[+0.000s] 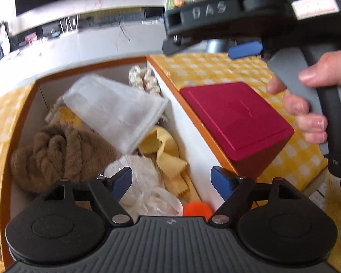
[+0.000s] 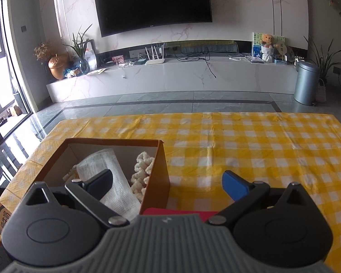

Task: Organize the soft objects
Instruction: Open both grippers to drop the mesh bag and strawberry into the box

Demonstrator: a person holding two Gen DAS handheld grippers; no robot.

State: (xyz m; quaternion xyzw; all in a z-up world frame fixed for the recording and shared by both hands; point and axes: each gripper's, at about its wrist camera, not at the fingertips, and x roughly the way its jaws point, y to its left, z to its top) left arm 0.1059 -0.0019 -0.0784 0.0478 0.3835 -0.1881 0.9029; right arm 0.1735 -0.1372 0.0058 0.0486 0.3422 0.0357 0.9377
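Left wrist view: your left gripper (image 1: 171, 182) hangs over the open orange box (image 1: 163, 77), jaws wide apart, nothing between them. No earlier picture here, so I read only the state. Your right gripper (image 2: 167, 183) is also spread wide and empty, held in your hand (image 1: 316, 104).

Soft things are already inside the box: white folded cloth (image 1: 116, 113), brown towel (image 1: 56, 154), yellow pinked cloth (image 1: 166, 159), clear plastic bag (image 1: 145, 186), cream knit piece (image 1: 145, 79). Looks close to finished.

Risks, as I judge them:
- The white cloth lies loose and tilted on top of the pile; a careless pass by either finger could snag it and drag it back out.
- The left gripper's right-hand fingertip (image 1: 220, 182) sits close to the box's wall. Push down or sideways and you could shove the box across the checked tablecloth (image 2: 250, 147).
- The red block (image 1: 236, 122) lies just beside the box; it looks rigid, so don't sort it as soft.

Views differ: only the left wrist shows the brown towel, the yellow cloth, the bag, an orange thing (image 1: 196, 208) I can't identify, and most of the red block. Right wrist shows the rest of the tablecloth holds no further soft items, plus the TV (image 2: 152, 4) wall.
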